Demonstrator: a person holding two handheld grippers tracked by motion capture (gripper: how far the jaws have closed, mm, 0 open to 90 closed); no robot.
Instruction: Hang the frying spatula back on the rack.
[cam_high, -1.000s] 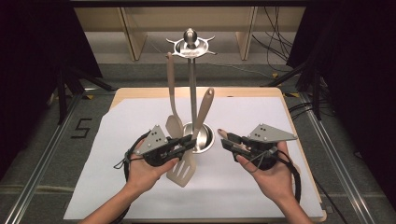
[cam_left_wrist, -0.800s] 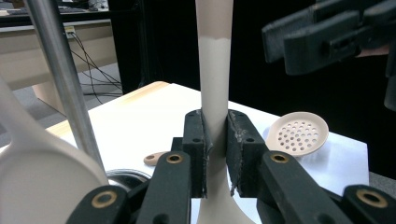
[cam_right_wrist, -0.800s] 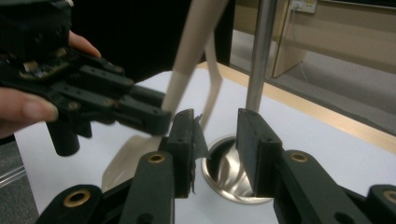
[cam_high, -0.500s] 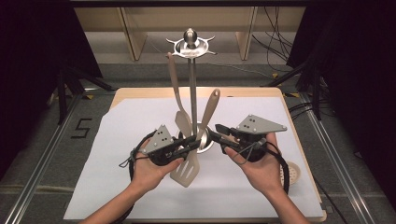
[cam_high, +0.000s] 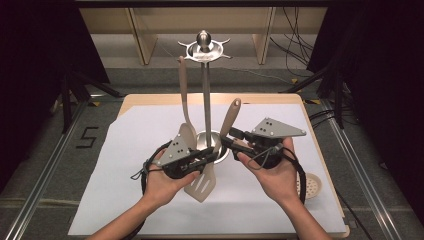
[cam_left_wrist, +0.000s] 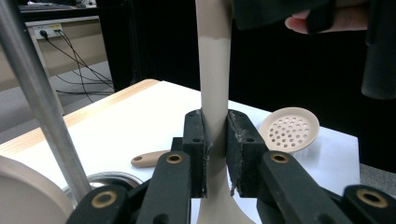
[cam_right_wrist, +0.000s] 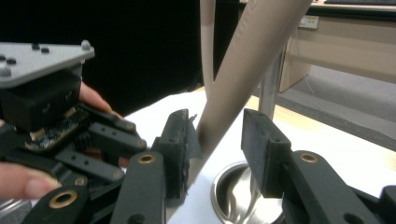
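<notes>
You're mid hand-over at the worktop (cam_high: 310, 150), right by the utensil stand (cam_high: 205, 95) w/ its steel base bowl (cam_high: 212, 140). One beige spoon (cam_high: 184, 107) leans against the stand's pole. The task's thing, the slotted spatula (cam_high: 202, 184), stands tilted in front of the stand: blade low near the paper sheet, handle end up beside the pole.

Your left claw (cam_left_wrist: 215, 140) pinches the spatula's neck, pads tight on both sides. Your right claw (cam_right_wrist: 217, 142) has just been opening; its jaws sit spread around the upper handle, one pad maybe grazing it, the other clear, so no grip there.

Next, imo: you either re-close the right claw higher on the handle, or carry w/ the left alone and lift the handle end toward the top ring (cam_high: 204, 50). A skimmer (cam_left_wrist: 289, 129) lies off at the worktop's edge.
</notes>
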